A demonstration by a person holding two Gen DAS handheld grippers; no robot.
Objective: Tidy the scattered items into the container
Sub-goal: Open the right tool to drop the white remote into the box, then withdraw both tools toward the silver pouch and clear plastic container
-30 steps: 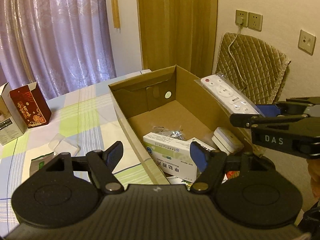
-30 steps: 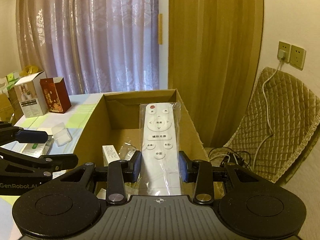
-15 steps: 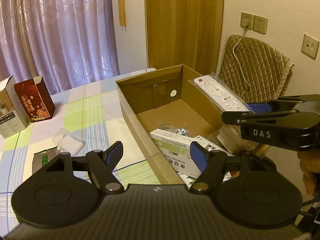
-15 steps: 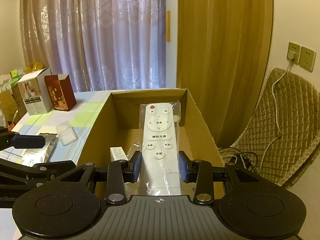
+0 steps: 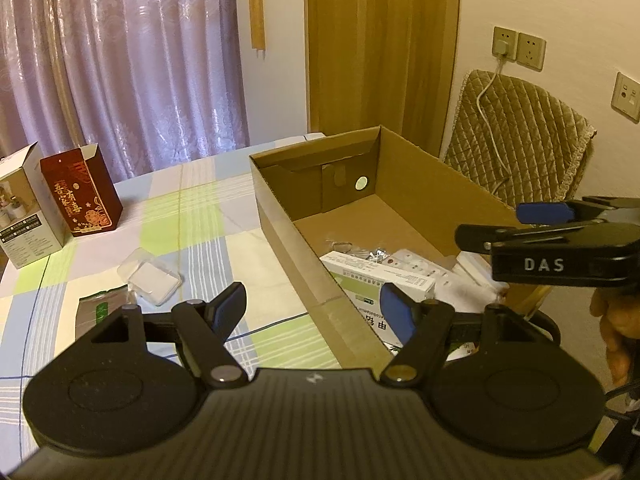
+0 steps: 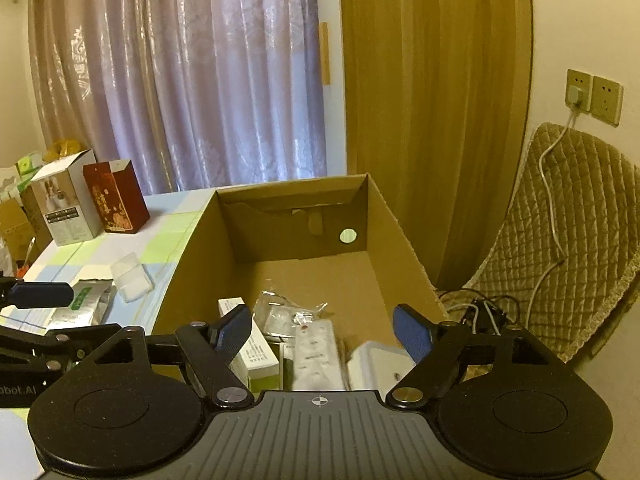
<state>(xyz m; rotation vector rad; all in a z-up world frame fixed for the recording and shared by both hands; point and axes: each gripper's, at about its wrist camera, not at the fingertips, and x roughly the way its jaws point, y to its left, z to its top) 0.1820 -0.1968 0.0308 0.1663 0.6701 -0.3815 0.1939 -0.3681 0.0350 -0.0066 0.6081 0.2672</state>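
Observation:
An open cardboard box (image 5: pixel 420 184) stands on the checked tablecloth. Inside it a white remote in a clear sleeve (image 6: pixel 316 350) lies flat beside a green-and-white medicine carton (image 5: pixel 376 284) and a small white case (image 6: pixel 376 364). My right gripper (image 6: pixel 324 330) hovers open and holding nothing above the box's near end; in the left wrist view it juts in from the right. My left gripper (image 5: pixel 312 310) is open over the box's left wall. On the cloth lie a clear plastic case (image 5: pixel 149 280) and a green-and-silver sachet (image 5: pixel 98 312).
A red carton (image 5: pixel 80 196) and a white carton (image 5: pixel 24 208) stand at the far left of the table. A chair with a quilted cover (image 5: pixel 520 148) and a charger cable is behind the box on the right. Curtains and a wooden door fill the background.
The right gripper has opened and let go of the remote, which now lies in the box. Both grippers have drawn back from the box a little.

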